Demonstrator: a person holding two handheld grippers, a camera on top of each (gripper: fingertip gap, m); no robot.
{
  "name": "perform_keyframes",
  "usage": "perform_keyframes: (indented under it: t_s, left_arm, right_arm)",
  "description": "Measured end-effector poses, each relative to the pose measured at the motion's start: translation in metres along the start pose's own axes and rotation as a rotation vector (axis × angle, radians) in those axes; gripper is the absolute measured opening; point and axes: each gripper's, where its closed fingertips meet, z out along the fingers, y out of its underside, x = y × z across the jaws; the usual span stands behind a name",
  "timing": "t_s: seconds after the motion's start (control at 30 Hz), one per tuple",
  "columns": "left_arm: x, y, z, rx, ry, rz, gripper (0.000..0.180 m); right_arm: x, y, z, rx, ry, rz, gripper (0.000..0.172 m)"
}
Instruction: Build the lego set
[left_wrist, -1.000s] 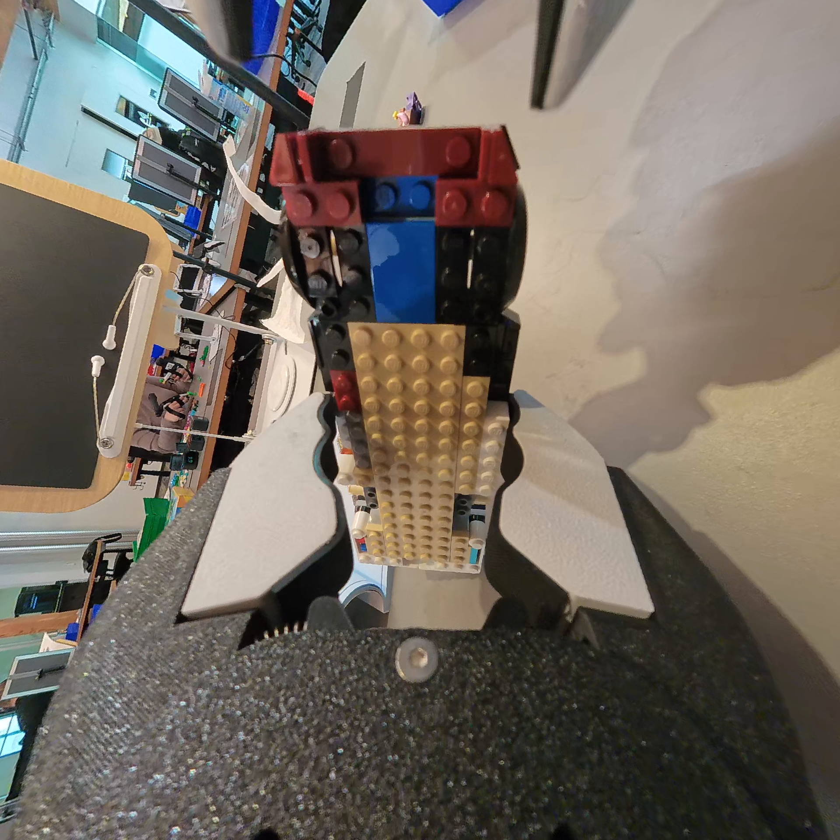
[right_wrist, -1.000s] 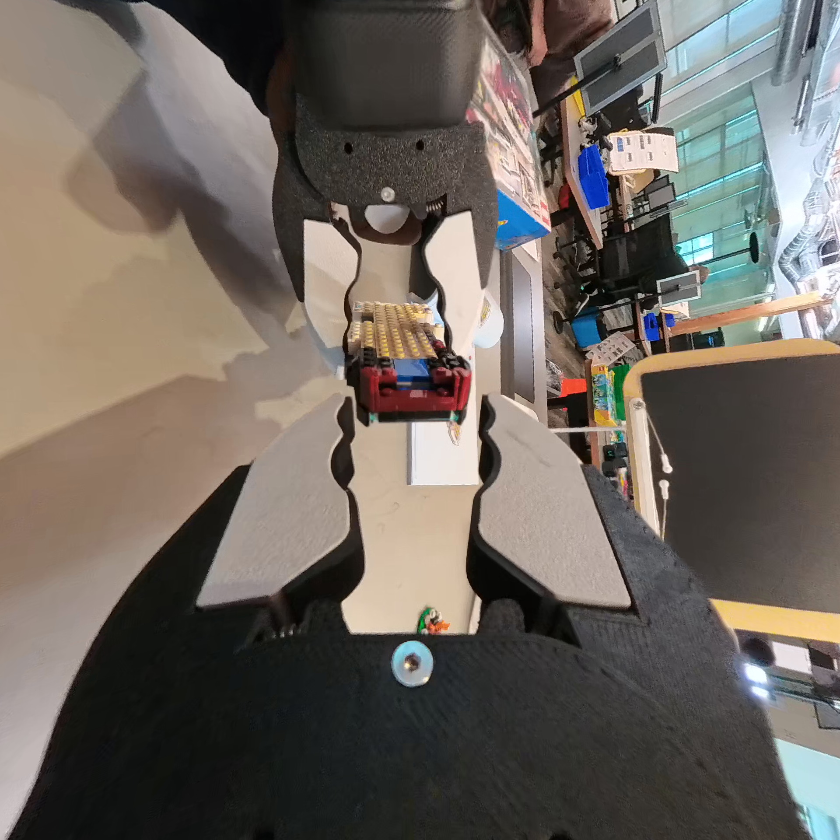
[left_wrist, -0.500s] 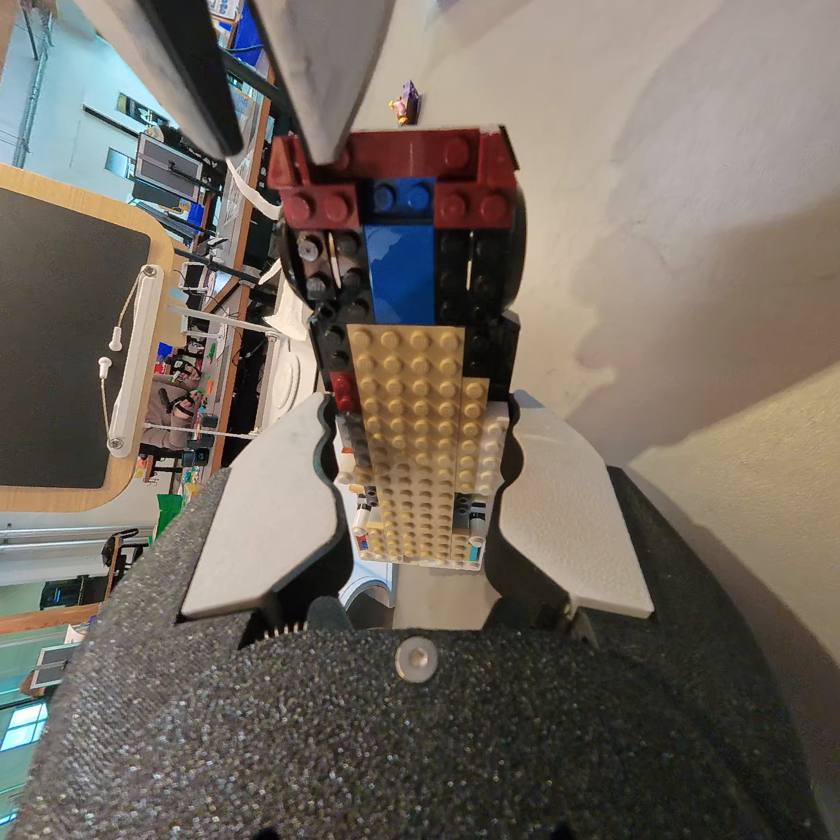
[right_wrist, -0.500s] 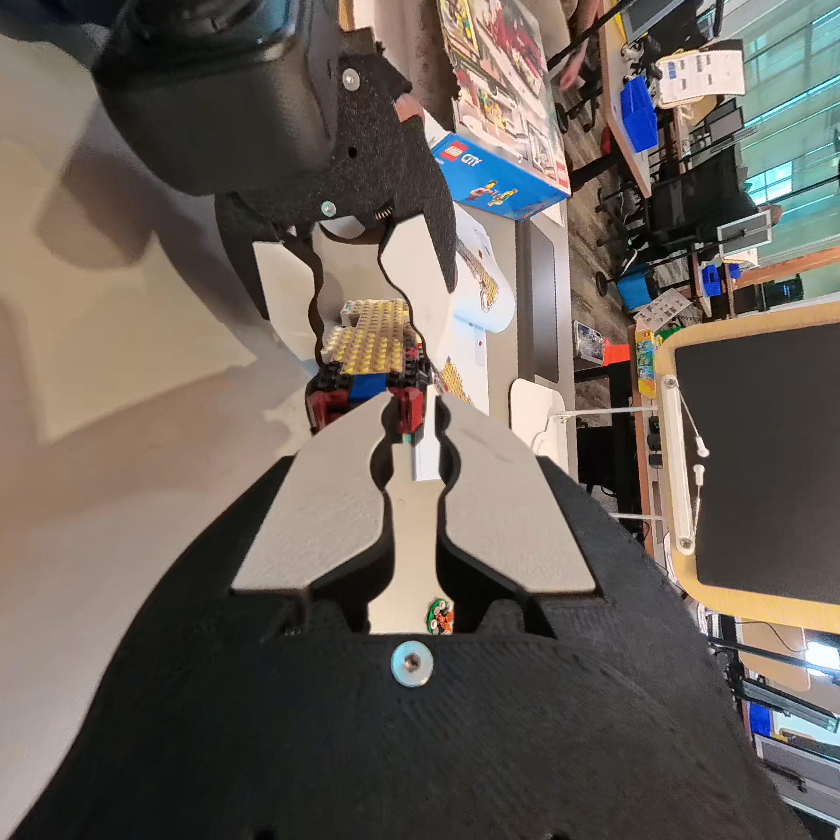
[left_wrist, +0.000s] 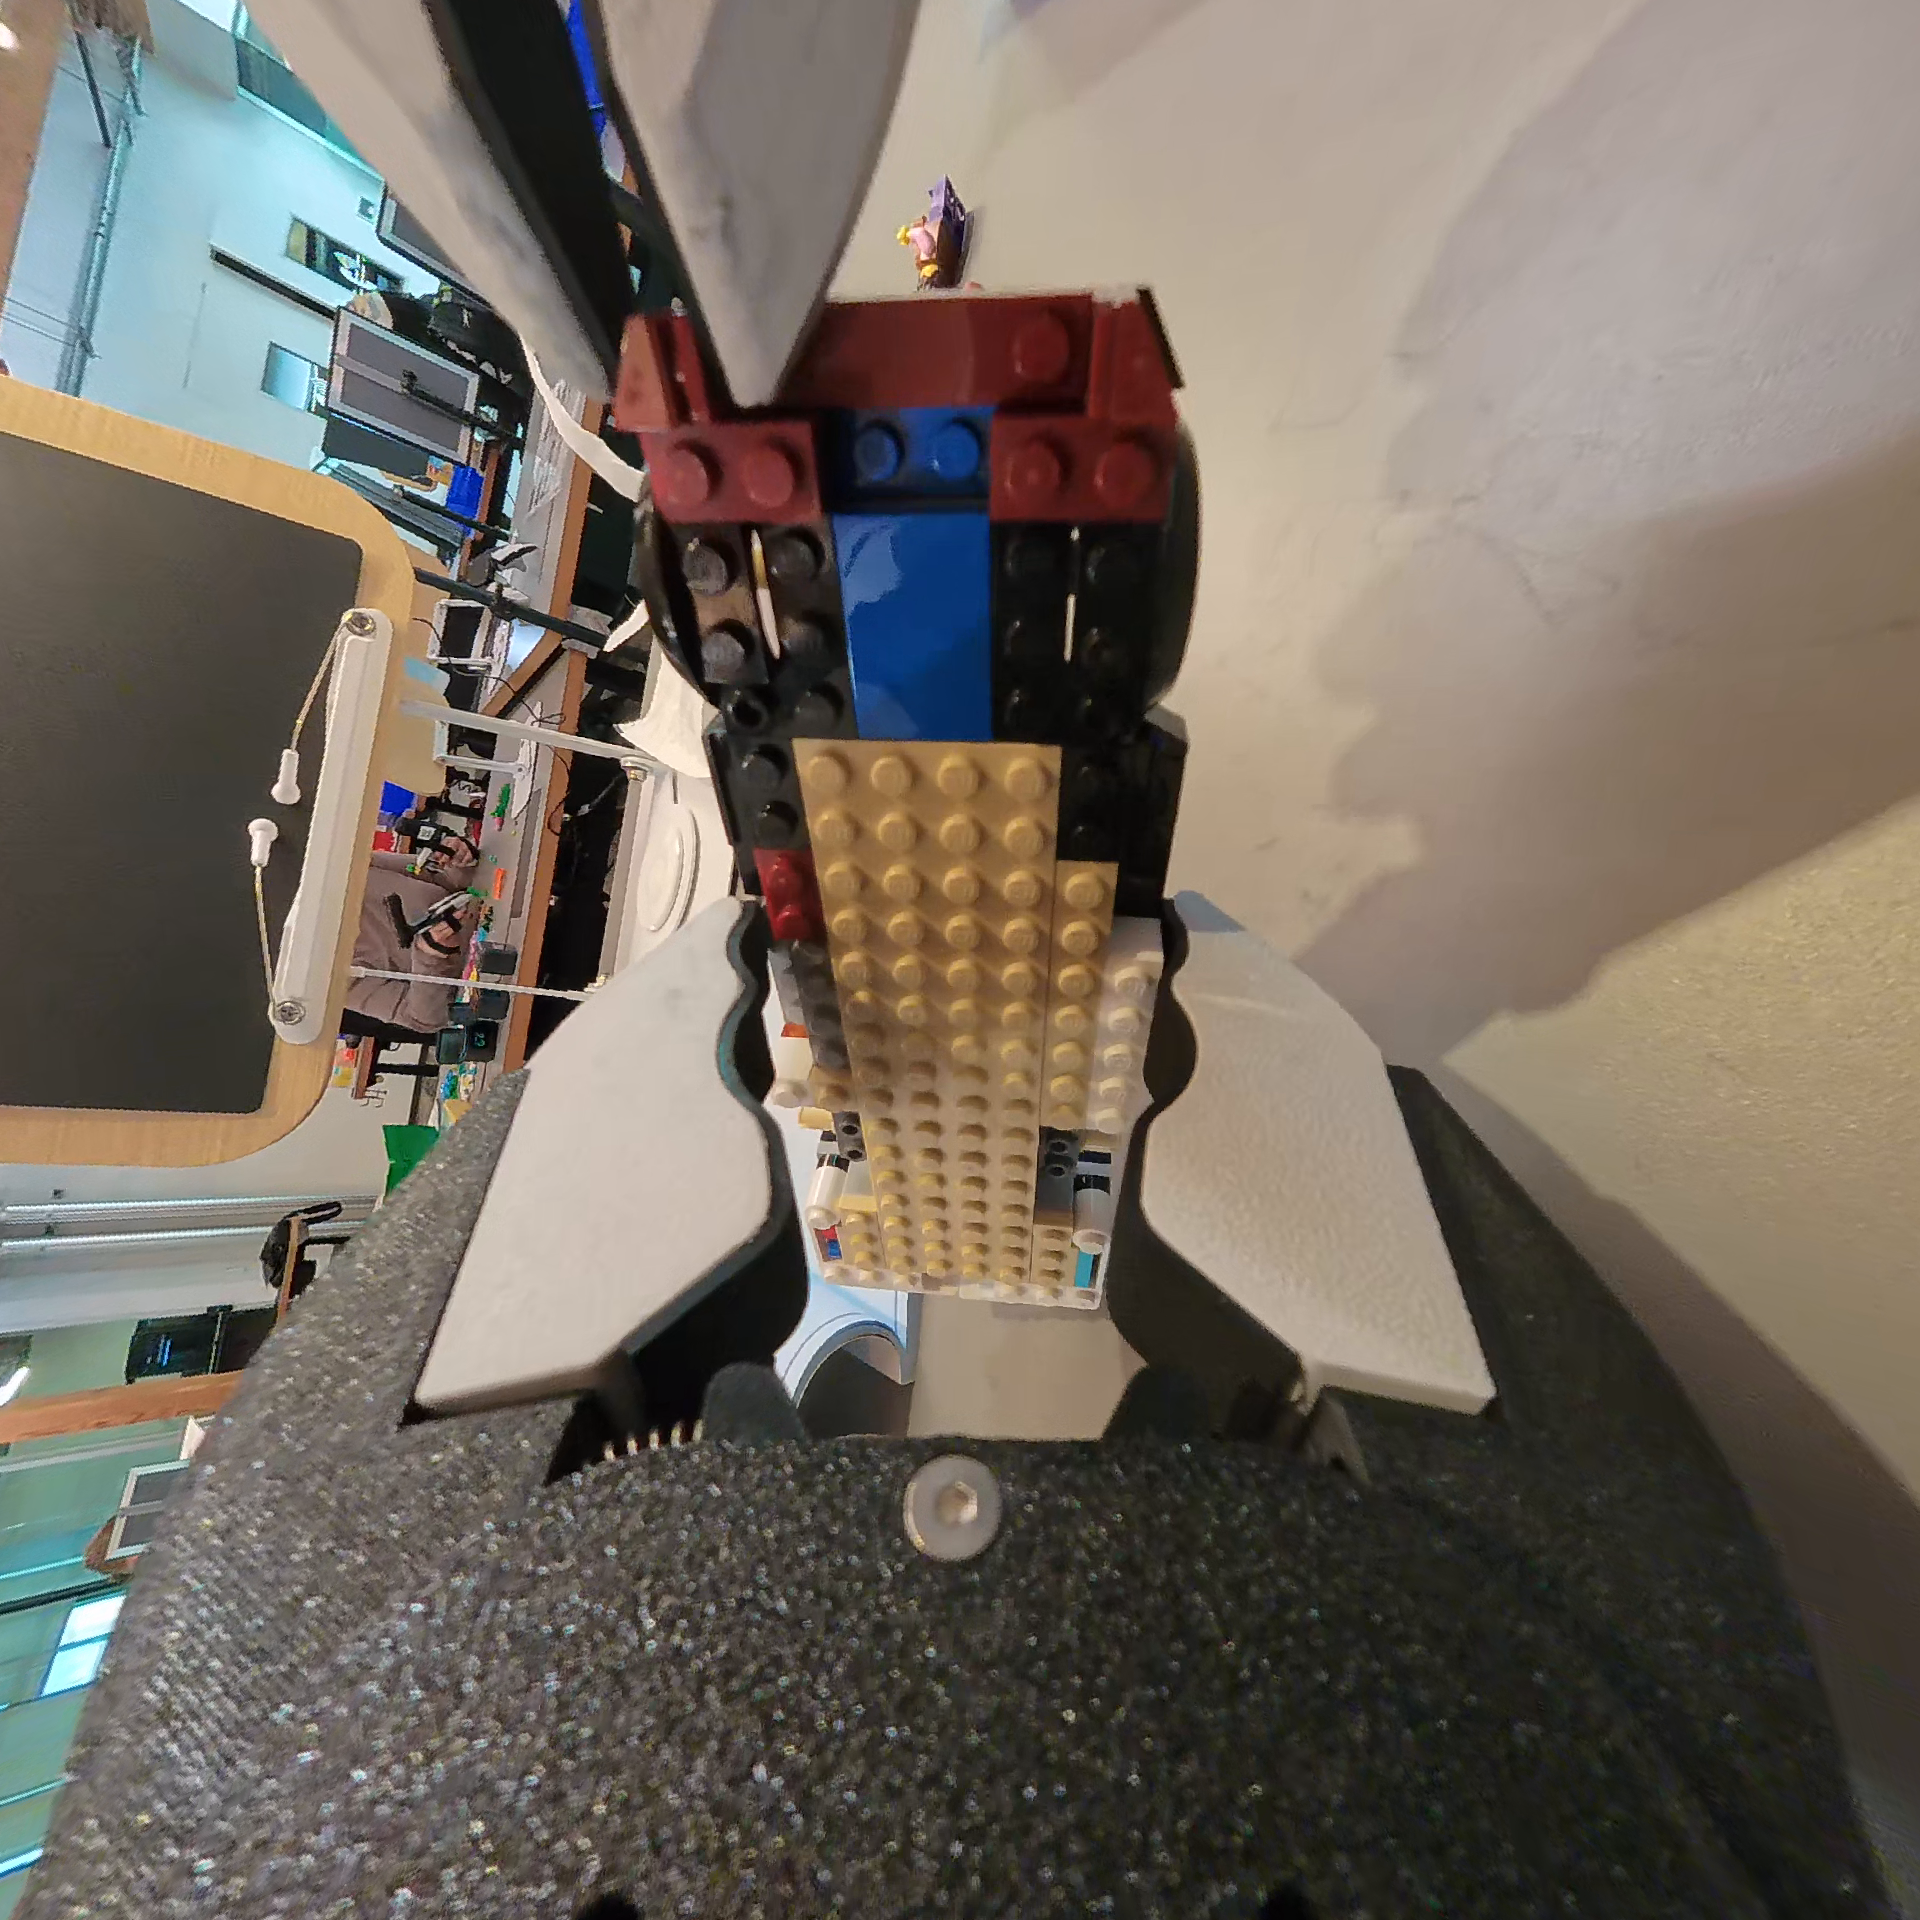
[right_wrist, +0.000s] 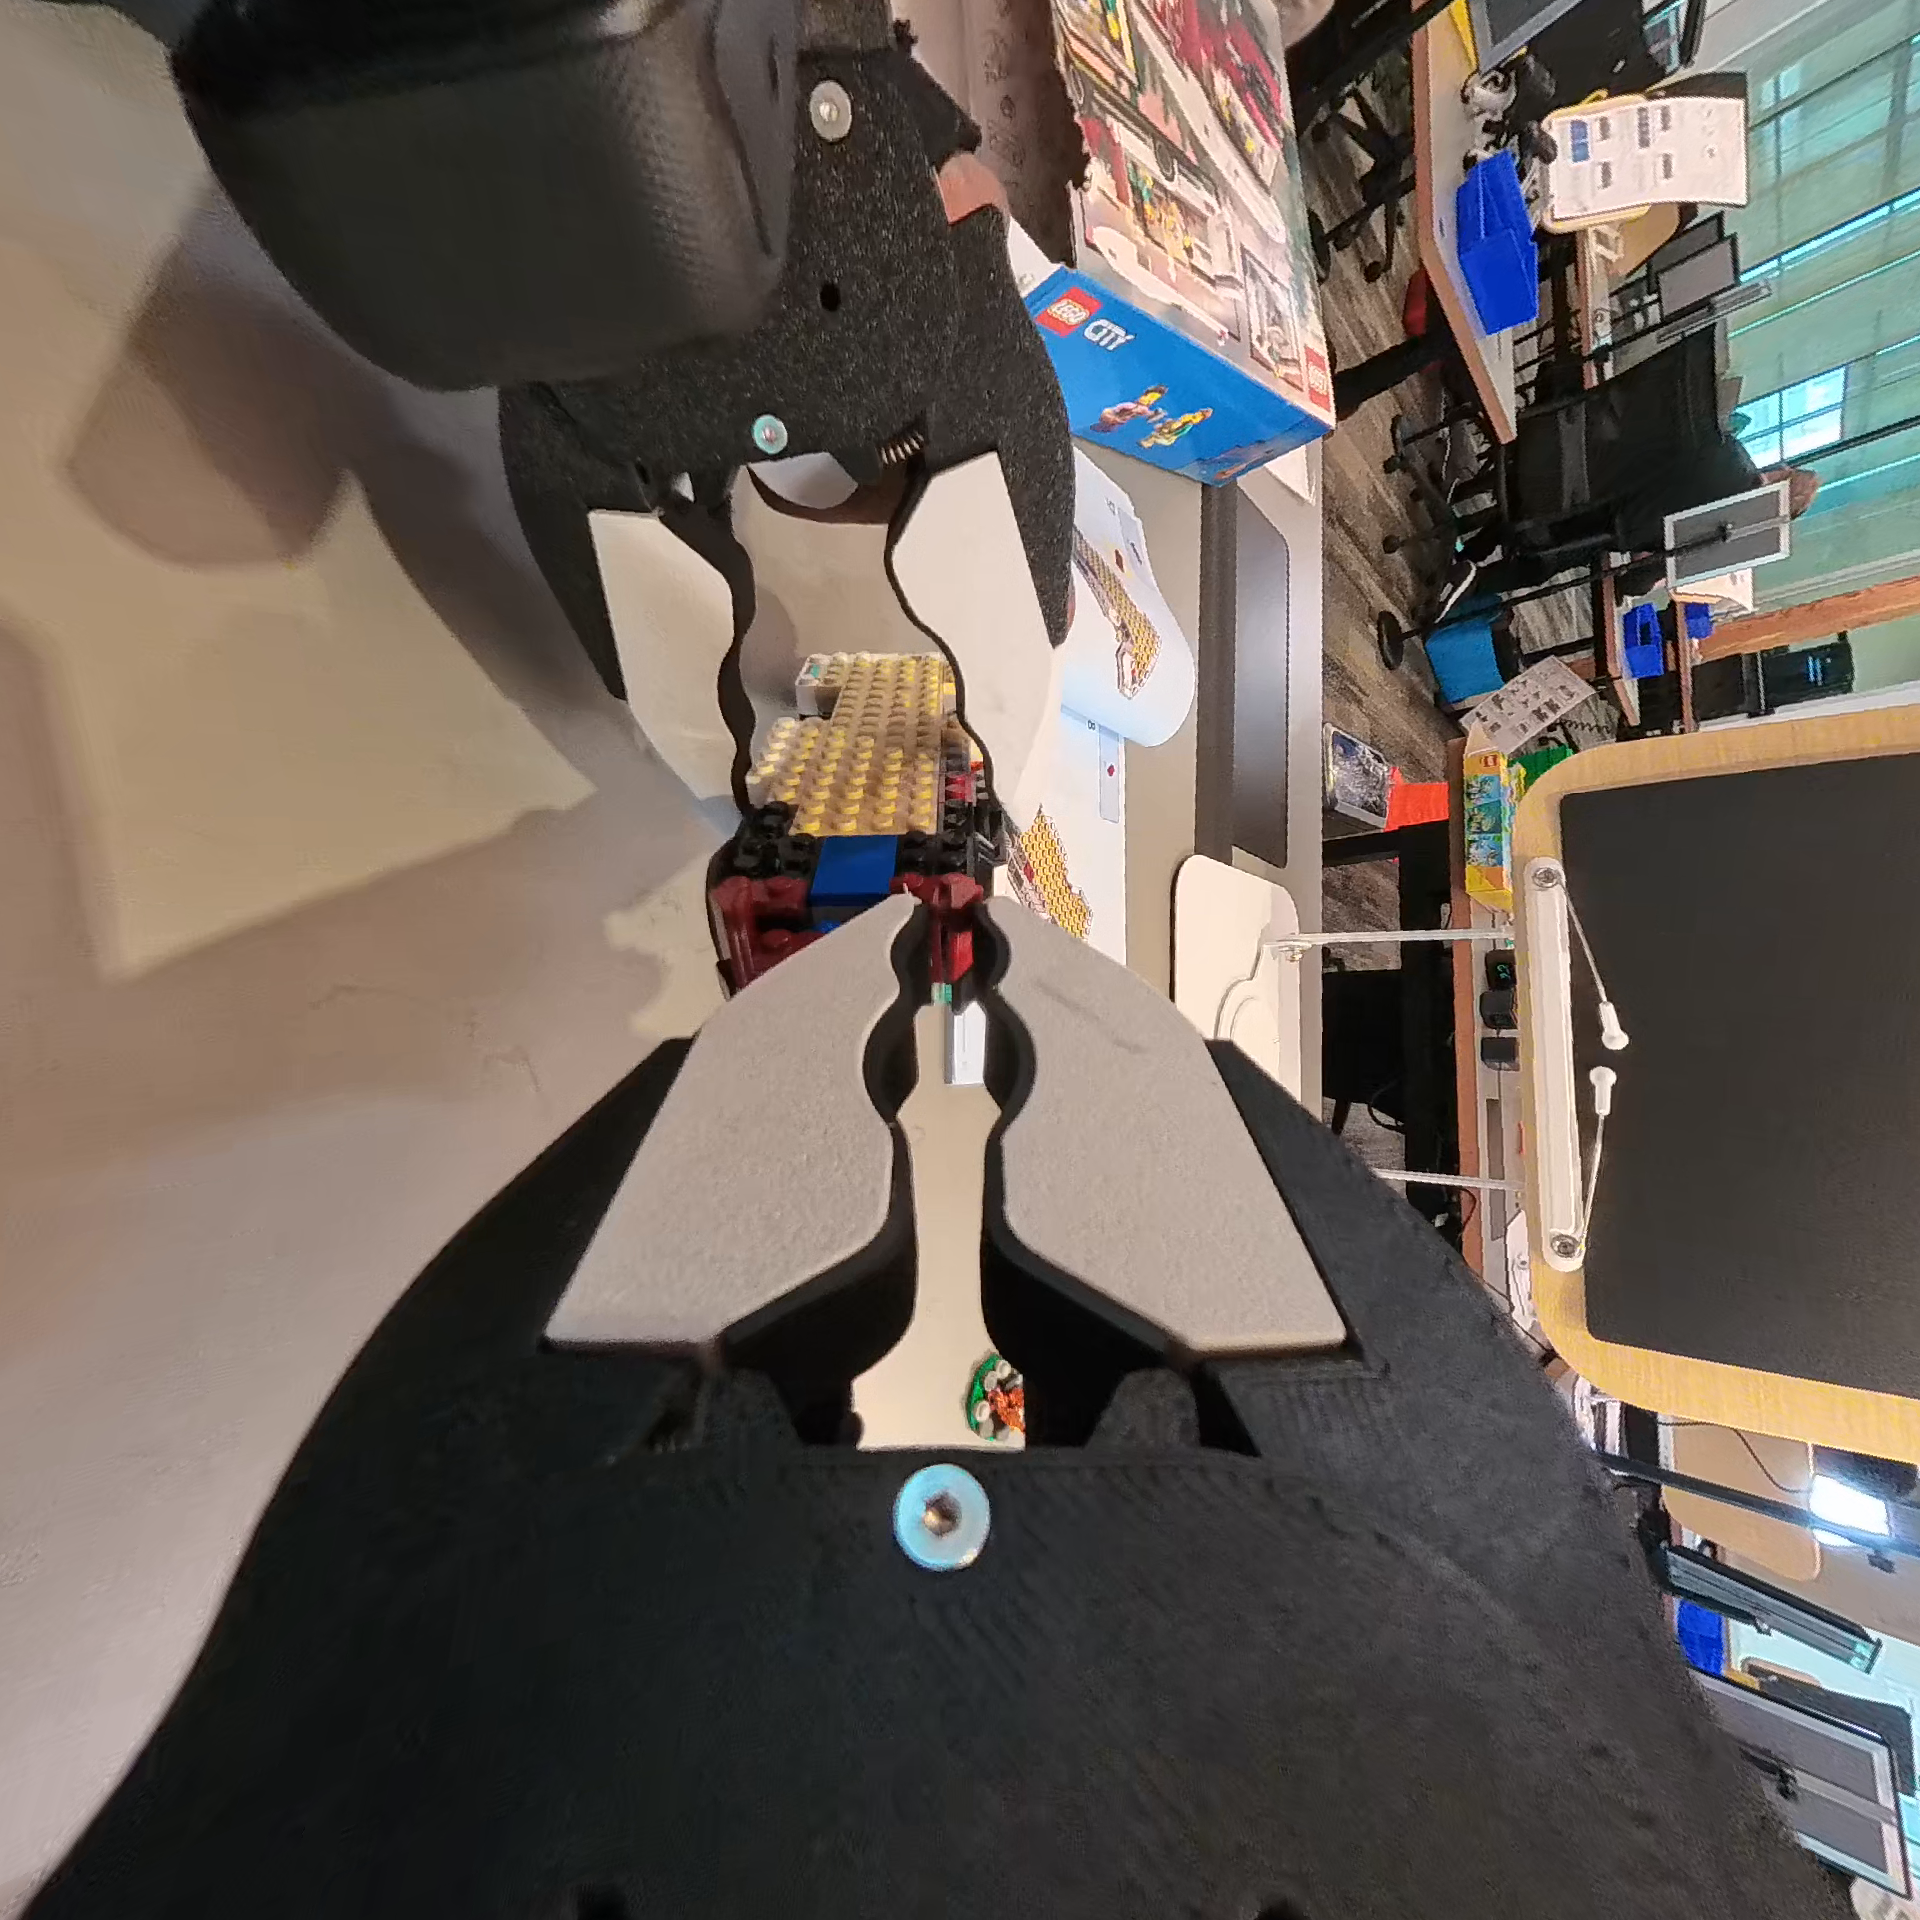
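Observation:
My left gripper (left_wrist: 961, 997) is shut on a brick-built model (left_wrist: 935, 852) with a tan studded deck, black sides, a blue strip and a dark red end. Both pads press its white and grey sides. The model also shows in the right wrist view (right_wrist: 852, 790), held by the left gripper (right_wrist: 842, 623) facing me. My right gripper (right_wrist: 940, 935) is shut on a dark red piece (right_wrist: 948, 925) at one corner of the model's dark red end. Its fingers (left_wrist: 748, 187) reach in from above in the left wrist view and pinch that corner (left_wrist: 665, 374).
The pale tabletop (left_wrist: 1558, 520) lies beyond. A small purple figure (left_wrist: 940, 239) stands on it. A blue toy box (right_wrist: 1174, 384) and printed sheets (right_wrist: 1122, 644) lie on the table. A black board with a wooden frame (right_wrist: 1745, 1039) stands at the side. A small green and orange piece (right_wrist: 997, 1403) lies below my right gripper. Tip to tip, the grippers are about 8 cm apart.
My right gripper has moved up to the model's dark red end and closed its fingers from wide open onto the corner piece. The left gripper has kept its hold on the model.

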Motion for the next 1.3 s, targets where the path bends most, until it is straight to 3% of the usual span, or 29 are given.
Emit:
perform_keyframes:
  t_s: [0.97,1.3]
  left_arm:
    - [-0.007,-0.001,-0.002,0.022,-0.024,-0.039,0.071]
    - [-0.008,-0.004,-0.004,0.054,-0.029,-0.055,0.071]
  right_arm:
    - [0.005,0.003,-0.003,-0.004,0.063,0.042,0.011]
    - [0.001,-0.002,-0.014,0.062,0.015,-0.011,0.035]
